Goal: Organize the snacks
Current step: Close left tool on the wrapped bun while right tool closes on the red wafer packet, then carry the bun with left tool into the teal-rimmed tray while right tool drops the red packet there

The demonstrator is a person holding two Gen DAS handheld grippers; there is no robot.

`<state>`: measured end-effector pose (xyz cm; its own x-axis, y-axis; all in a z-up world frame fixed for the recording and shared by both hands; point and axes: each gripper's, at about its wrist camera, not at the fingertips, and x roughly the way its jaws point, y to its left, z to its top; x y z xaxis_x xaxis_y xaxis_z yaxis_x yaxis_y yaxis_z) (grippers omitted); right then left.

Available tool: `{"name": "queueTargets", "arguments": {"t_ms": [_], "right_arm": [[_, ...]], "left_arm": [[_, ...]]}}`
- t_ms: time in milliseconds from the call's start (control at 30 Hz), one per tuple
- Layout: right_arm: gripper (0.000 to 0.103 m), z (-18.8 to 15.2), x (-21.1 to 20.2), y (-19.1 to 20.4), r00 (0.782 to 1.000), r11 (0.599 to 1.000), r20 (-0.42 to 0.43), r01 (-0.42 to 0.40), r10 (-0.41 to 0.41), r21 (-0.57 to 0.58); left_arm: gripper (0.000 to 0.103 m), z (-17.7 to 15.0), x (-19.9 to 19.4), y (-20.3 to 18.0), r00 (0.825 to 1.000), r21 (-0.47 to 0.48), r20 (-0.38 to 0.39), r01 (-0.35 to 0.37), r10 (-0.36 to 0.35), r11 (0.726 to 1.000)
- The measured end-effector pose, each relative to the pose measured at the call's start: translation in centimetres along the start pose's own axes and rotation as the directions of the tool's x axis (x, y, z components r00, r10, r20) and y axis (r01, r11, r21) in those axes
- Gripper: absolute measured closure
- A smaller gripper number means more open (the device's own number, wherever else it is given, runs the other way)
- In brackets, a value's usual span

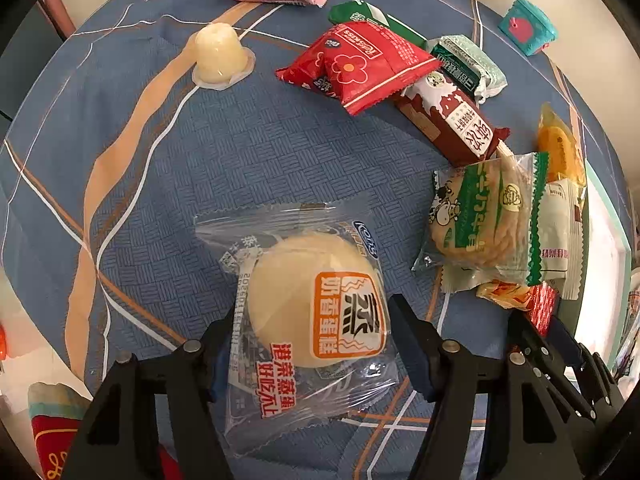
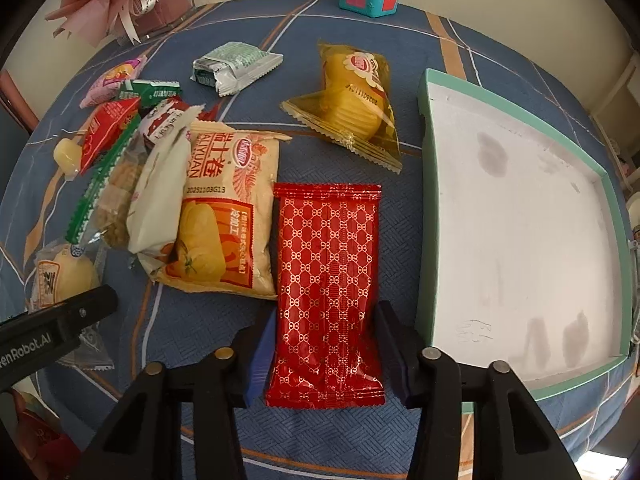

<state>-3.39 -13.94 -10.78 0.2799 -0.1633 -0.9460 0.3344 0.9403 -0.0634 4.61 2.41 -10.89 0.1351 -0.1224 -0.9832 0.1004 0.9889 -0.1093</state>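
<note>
Left gripper (image 1: pixel 310 344) is spread wide with the clear-wrapped steamed cake (image 1: pixel 316 300) sitting between its fingers, low and center in the left wrist view; the pads are close to the wrapper's sides but I can't tell if they actually touch it. Right gripper (image 2: pixel 324 354) is the same deal, spread around the bottom end of the red patterned packet (image 2: pixel 328 280), which lies flat on the blue tablecloth (image 2: pixel 200 340) in the lower middle of the right wrist view, not clamped as far as I can see. Just right of that packet is the teal-rimmed tray (image 2: pixel 427 200), nothing in it, so my guess is that's where the snacks go. Moving out, there's a heap at the left of the right view: the egg roll bag (image 2: pixel 228 216) with a white packet (image 2: pixel 160 188) and a green-edged cracker pack (image 2: pixel 108 184) leaning on it, and the yellow cake pack (image 2: pixel 352 104) sits higher up, apart from the rest. What could go wrong: that cake wrapper is loose, slippery film, so closing may just catch plastic and let the cake slide out or get squashed. The red packet is gripped near one end, so it may droop and snag on the tray's rim. The two grippers are also close, so they could bump.
</note>
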Motion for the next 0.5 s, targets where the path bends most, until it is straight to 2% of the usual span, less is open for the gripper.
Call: {"name": "queueTargets", "arguments": {"t_ms": [167, 333, 500], "right_arm": [[0.057, 0.0, -0.5, -0.4, 1.000, 1.000, -0.006, -0.011, 0.011, 0.016], [0.057, 0.2, -1.1, -1.2, 0.999, 0.997, -0.008, -0.045, 0.045, 0.058], [0.058, 0.5, -2.3, -2.1, 0.996, 0.991, 0.025, -0.089, 0.086, 0.100]], "left_arm": [[0.048, 0.2, -0.3, 0.4, 1.000, -0.017, 0.010, 0.017, -0.017, 1.000], [0.050, 0.3, -1.1, 0.3, 0.999, -0.018, 0.033, 0.035, -0.035, 0.999], [0.050, 0.3, -2.8, 0.2, 0.994, -0.013, 0.091, 0.059, -0.058, 0.998]]}}
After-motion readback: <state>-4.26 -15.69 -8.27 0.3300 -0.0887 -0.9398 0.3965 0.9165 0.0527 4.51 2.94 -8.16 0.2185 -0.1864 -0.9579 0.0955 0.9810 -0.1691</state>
